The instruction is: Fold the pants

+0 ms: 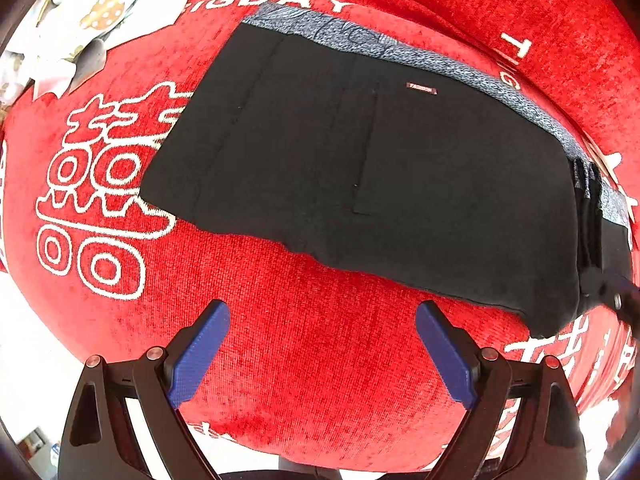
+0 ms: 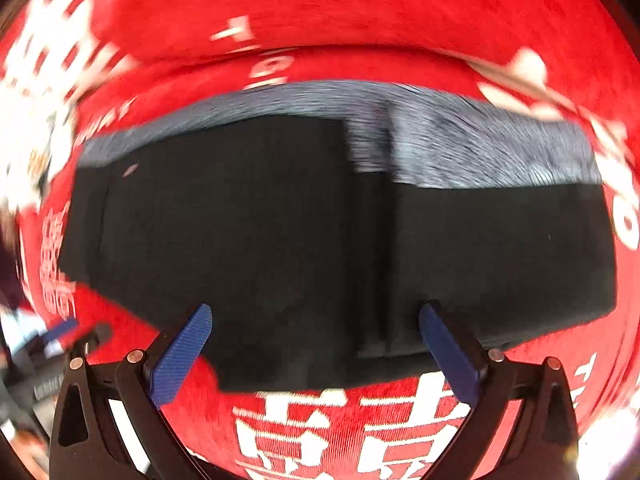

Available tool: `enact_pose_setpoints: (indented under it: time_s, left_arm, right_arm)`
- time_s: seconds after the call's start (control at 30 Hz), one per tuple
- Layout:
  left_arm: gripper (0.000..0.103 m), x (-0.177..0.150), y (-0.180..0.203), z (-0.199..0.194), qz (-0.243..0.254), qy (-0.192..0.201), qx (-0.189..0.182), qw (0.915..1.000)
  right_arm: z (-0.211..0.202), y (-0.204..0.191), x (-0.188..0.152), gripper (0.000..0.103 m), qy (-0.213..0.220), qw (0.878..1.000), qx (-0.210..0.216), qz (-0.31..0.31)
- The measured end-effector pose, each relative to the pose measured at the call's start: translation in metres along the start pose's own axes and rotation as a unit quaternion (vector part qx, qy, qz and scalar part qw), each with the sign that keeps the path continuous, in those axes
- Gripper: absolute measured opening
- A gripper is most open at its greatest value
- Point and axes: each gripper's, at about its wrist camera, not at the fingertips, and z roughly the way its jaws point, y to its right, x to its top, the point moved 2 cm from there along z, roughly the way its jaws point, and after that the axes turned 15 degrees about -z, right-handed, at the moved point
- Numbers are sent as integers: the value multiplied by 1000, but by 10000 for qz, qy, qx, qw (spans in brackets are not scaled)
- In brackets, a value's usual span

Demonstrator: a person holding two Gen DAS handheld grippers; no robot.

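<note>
Left gripper (image 1: 322, 322), jaws wide and empty, over red cloth (image 1: 312, 360); right gripper (image 2: 316, 330), jaws spread, nothing pinched, over the black pants (image 2: 320, 220), folded at 12 o'clock. Next fold: probably pinch matching edge corners and lift evenly. Right view blurred; grey lining (image 1: 420, 56) partly hidden.

Black pants (image 1: 360, 168), folded flat (grey lining showing)
</note>
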Motion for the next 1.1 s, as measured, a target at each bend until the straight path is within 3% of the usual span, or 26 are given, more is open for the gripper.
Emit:
enact_pose_setpoints:
  time_s: [0.13, 0.67, 0.93, 1.1]
  left_arm:
    - [95, 10, -6, 0, -99, -2, -30, 9999]
    - [95, 21, -34, -1, -461, -92, -393, 9981]
    - [95, 42, -74, -10, -811, -87, -1062, 9910]
    - [95, 56, -104, -9, -1173, -235, -1713, 9779]
  right_arm:
    - [-5, -23, -5, 103, -84, 9994, 134, -313]
    - [22, -42, -13, 103, -375, 9987, 327, -143]
    - [10, -58, -9, 103, -60, 9989, 198, -429]
    - [21, -62, -4, 103, -111, 9987, 357, -345]
